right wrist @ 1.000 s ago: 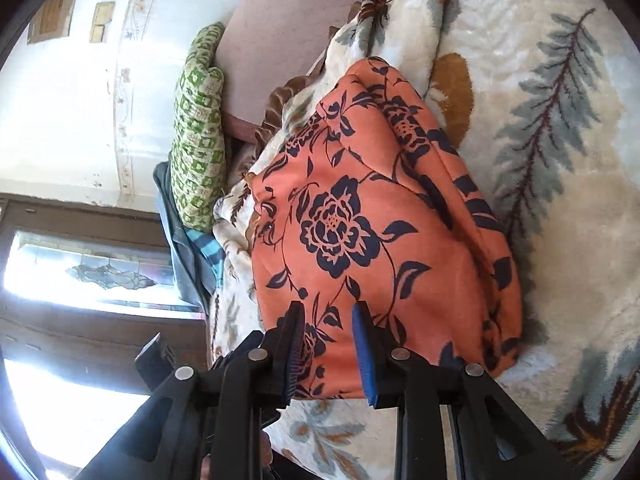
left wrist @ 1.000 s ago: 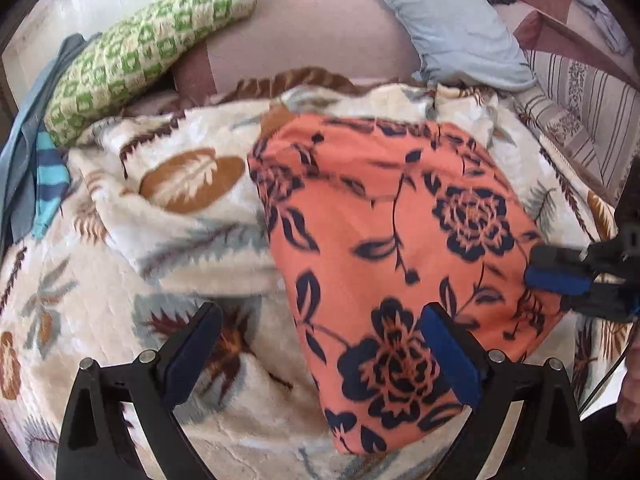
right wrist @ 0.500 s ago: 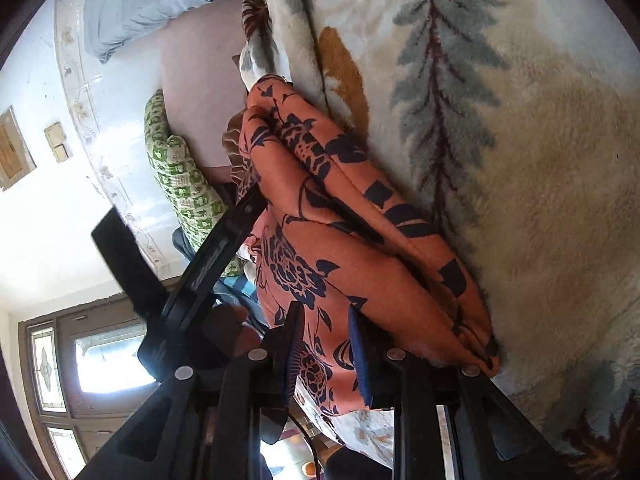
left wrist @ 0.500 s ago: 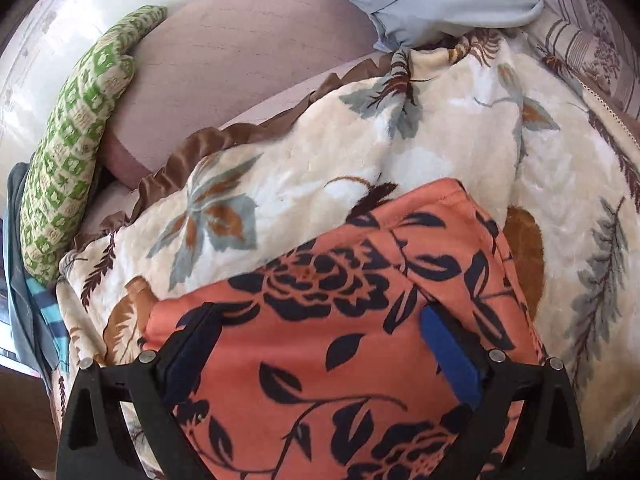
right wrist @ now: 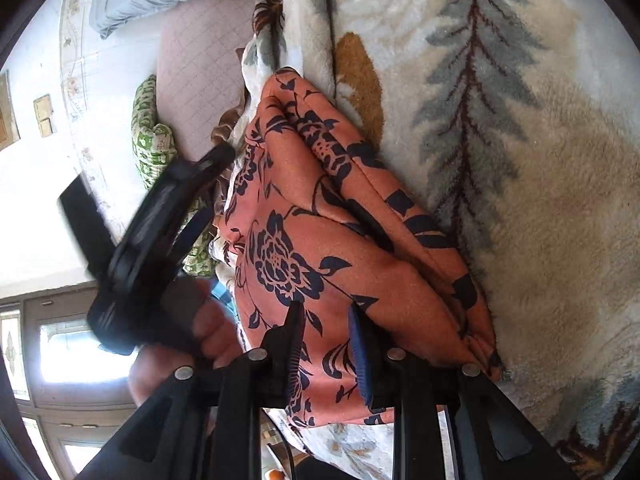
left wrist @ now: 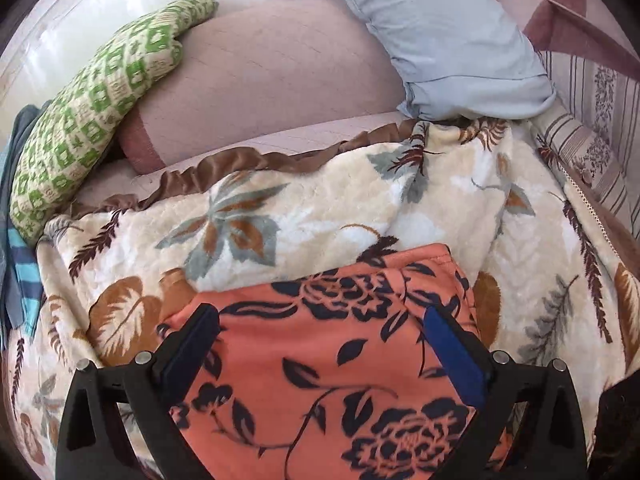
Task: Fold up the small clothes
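- On the left of the bed, a green patterned cushion (left wrist: 92, 108) leans against a pink bolster (left wrist: 264, 80), with a striped blue cloth (left wrist: 24, 268) hanging at the far edge.
- Toward the middle, a cream blanket with a leaf print (left wrist: 280, 216) covers the bed, and the orange floral garment (left wrist: 332, 360) lies on it, already doubled over into a thick bundle.
- The left tool (left wrist: 320, 344) stands wide, its two pads spread over the garment's upper layer with the cloth between them but not pinched; the far hem of the garment lies just beyond its tips.
- In the right wrist view the garment (right wrist: 320, 248) runs lengthwise away from the camera, its folded edge resting against the blanket (right wrist: 520, 160) on the right.
- The right tool (right wrist: 324, 344) is narrow, and cloth fills the gap between its pads; it appears to pinch the garment's near corner, though the contact itself is partly hidden.
- The left tool's body (right wrist: 160, 232) and the hand (right wrist: 192, 344) that carries it show at the left of that view, close beside the garment's other long side.
- As a judgement, the next fold turns on the garment's long axis running away from both tools: the right one holds the near end, the left one is nearer the far hem.
- A light blue pillow (left wrist: 448, 28) sits at the far right, clear of the work.
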Action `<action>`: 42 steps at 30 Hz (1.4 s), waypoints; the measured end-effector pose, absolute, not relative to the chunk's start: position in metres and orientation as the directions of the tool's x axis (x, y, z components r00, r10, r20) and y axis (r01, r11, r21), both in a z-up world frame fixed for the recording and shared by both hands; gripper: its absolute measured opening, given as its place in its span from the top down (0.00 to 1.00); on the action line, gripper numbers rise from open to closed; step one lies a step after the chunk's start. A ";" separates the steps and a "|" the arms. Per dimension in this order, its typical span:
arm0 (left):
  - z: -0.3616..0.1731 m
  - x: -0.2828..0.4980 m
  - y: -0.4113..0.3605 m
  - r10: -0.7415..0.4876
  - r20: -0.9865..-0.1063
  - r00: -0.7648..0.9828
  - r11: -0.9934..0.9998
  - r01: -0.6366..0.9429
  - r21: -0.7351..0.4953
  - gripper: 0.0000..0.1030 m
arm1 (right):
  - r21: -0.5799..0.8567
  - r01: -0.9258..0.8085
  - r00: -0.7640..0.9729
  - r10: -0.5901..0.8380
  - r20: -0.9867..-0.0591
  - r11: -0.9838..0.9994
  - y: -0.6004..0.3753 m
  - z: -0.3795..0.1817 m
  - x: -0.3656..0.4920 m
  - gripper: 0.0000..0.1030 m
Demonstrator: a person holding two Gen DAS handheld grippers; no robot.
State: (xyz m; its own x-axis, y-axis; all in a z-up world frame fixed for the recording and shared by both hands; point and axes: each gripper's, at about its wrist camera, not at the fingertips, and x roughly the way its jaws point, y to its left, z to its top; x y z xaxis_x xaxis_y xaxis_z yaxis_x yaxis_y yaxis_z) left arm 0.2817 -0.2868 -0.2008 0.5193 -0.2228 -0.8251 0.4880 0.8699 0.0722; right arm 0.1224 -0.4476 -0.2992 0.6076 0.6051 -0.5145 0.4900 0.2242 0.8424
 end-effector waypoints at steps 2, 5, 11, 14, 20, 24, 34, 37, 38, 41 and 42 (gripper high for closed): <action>-0.194 0.268 -0.263 -0.223 -0.830 0.511 0.876 0.478 0.059 0.01 | 0.839 0.492 0.609 0.597 -0.522 0.232 -0.447 -0.298 0.124 0.75; -0.197 0.243 -0.234 -0.231 -0.853 0.468 0.869 0.494 0.036 0.01 | 0.836 0.496 0.613 0.587 -0.528 0.234 -0.443 -0.296 0.123 0.75; -0.249 0.202 -0.197 -0.134 -0.919 0.370 0.856 0.511 0.081 0.01 | 0.832 0.491 0.627 0.558 -0.544 0.259 -0.435 -0.292 0.115 0.75; -0.276 0.180 -0.183 -0.120 -0.942 0.314 0.846 0.529 0.068 0.00 | 0.826 0.490 0.626 0.547 -0.556 0.279 -0.434 -0.292 0.116 0.75; -0.259 0.171 -0.165 -0.152 -0.934 0.322 0.860 0.509 0.035 0.00 | 0.825 0.482 0.621 0.549 -0.560 0.296 -0.432 -0.289 0.113 0.75; -0.223 0.178 -0.161 -0.203 -0.886 0.416 0.868 0.495 0.034 0.00 | 0.840 0.428 0.640 0.545 -0.542 0.333 -0.433 -0.273 0.110 0.73; -0.227 0.255 -0.177 -0.094 -0.860 0.501 0.921 0.373 0.117 0.00 | 0.854 0.337 0.615 0.595 -0.518 0.396 -0.410 -0.262 0.139 0.73; -0.249 0.258 -0.179 -0.060 -0.882 0.468 0.913 0.383 0.140 0.00 | 0.787 0.421 0.566 0.548 -0.616 0.450 -0.410 -0.271 0.143 0.75; -0.254 0.257 -0.179 -0.059 -0.885 0.462 0.913 0.383 0.139 0.00 | 0.791 0.435 0.560 0.560 -0.611 0.429 -0.411 -0.277 0.144 0.74; -0.248 0.254 -0.172 -0.096 -0.888 0.449 0.922 0.376 0.091 0.00 | 0.812 0.434 0.563 0.586 -0.583 0.390 -0.418 -0.280 0.143 0.75; -0.245 0.251 -0.171 -0.108 -0.891 0.441 0.918 0.388 0.081 0.00 | 0.818 0.424 0.570 0.586 -0.575 0.390 -0.420 -0.277 0.143 0.74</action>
State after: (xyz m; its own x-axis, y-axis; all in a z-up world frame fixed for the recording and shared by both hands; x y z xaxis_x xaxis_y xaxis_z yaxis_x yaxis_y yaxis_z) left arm 0.2512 -0.1705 -0.2453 0.4409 -0.1078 -0.8911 0.3879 0.9181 0.0809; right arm 0.1425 -0.4203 -0.2771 0.5704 0.5865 -0.5751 0.4238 0.3895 0.8177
